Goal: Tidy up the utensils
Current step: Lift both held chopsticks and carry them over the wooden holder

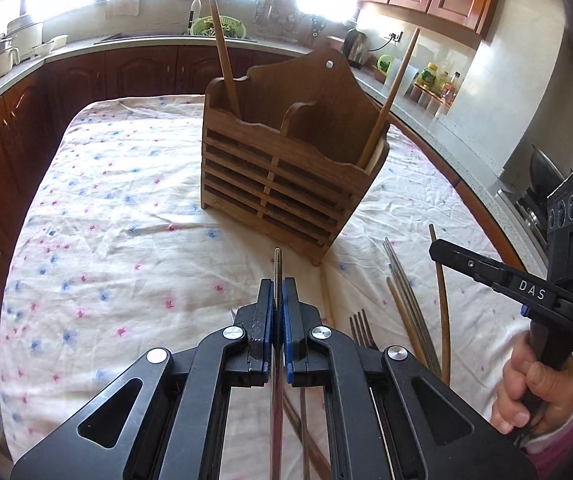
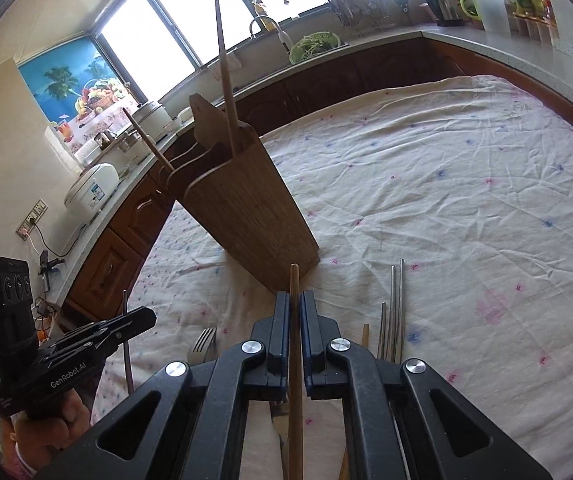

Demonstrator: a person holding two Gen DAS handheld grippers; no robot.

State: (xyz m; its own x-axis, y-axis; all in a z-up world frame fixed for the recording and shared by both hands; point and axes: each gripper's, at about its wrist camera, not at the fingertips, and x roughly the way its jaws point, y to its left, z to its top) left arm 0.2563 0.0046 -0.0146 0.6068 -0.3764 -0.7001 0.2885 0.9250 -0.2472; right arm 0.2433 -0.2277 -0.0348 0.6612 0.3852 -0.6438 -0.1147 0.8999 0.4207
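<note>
Two grippers each clamp one chopstick: the left gripper (image 1: 277, 300) pinches a metal chopstick (image 1: 278, 264), the right gripper (image 2: 295, 312) a wooden chopstick (image 2: 294, 284). The wooden holder (image 1: 282, 168) stands mid-frame on the flowered cloth (image 1: 126, 208); a fork (image 1: 362, 328) lies at lower right.

A white floral tablecloth (image 2: 446, 184) covers the table. At 11 o'clock a rice cooker (image 2: 92, 194) sits on the counter; a green colander (image 2: 314, 46) lies at 12.

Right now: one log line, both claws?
left claw: shut on metal chopstick | right claw: shut on wooden chopstick | holder: two wooden sticks inside
</note>
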